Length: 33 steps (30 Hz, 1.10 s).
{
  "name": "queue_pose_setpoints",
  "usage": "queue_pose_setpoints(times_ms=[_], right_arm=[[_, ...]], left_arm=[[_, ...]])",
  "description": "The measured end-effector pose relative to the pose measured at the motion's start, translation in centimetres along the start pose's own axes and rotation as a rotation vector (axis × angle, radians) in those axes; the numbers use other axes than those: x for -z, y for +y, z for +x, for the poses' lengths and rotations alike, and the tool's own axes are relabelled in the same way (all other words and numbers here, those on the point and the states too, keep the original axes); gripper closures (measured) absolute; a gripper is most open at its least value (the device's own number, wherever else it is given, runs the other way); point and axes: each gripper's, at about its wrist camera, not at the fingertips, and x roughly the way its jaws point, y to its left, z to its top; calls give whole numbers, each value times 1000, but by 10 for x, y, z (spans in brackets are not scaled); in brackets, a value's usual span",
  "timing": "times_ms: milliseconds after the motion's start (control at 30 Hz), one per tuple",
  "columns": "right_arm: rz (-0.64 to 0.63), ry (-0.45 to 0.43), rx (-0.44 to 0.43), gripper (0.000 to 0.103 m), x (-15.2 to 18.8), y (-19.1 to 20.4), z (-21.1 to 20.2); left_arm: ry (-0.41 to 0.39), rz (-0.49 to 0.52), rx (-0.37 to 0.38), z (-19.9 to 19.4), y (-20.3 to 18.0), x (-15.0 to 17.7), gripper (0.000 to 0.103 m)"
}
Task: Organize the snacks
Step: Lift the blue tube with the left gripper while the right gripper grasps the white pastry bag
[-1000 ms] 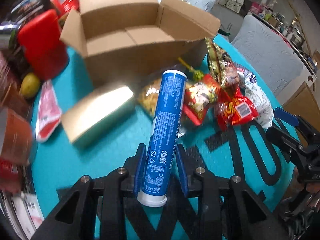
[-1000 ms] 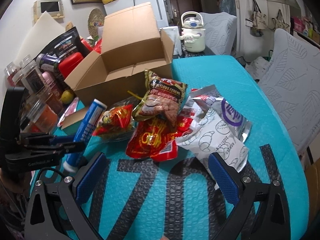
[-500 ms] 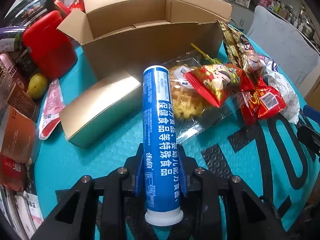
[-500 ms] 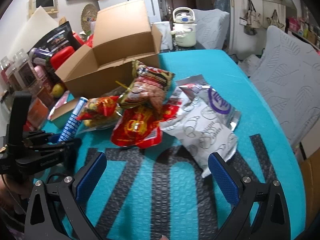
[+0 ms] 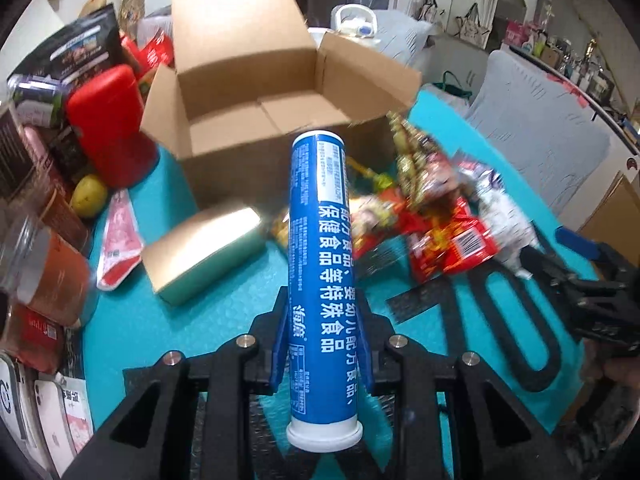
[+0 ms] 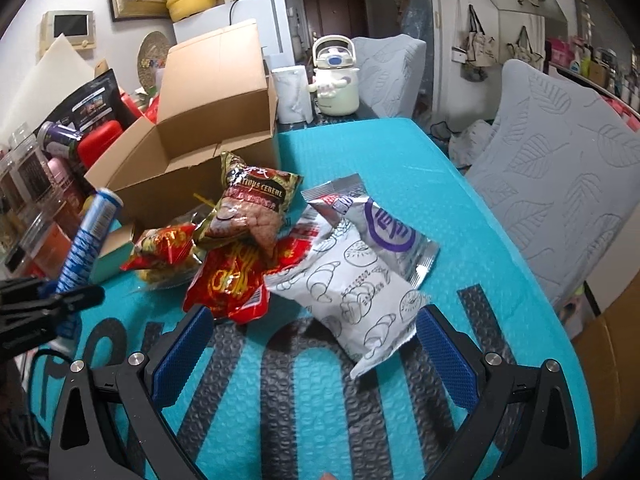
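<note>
My left gripper [image 5: 322, 344] is shut on a blue tube with white Chinese text [image 5: 322, 264], held above the teal table and pointing at the open cardboard box [image 5: 256, 116]. The tube also shows at the left of the right wrist view [image 6: 86, 236]. A pile of snack bags lies right of the box: a red bag [image 6: 232, 280], a brown cereal bag [image 6: 252, 204], a white croissant-print bag [image 6: 352, 292] and a silver bag [image 6: 384, 228]. My right gripper [image 6: 312, 356] is open and empty just in front of the white bag.
A gold-topped small box [image 5: 204, 252] lies in front of the cardboard box. A red container [image 5: 108, 124], a yellow fruit [image 5: 89, 196], jars and packets crowd the table's left side. A white kettle [image 6: 334, 76] stands at the back. Grey cushioned chairs [image 6: 560, 184] stand right.
My left gripper has lifted the blue tube higher and tilted it toward the open box. My right gripper has moved closer to the white bag, still open.
</note>
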Motion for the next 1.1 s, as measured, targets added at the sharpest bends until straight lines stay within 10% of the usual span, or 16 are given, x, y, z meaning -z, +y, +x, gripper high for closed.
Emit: queue_pose_setpoints(times_ms=[533, 1100], right_arm=[[-209, 101, -70, 1, -13, -24, 38], [-302, 208, -114, 42, -12, -19, 61]], left_arm=[[58, 4, 70, 27, -45, -16, 75], [86, -3, 57, 37, -54, -12, 75]])
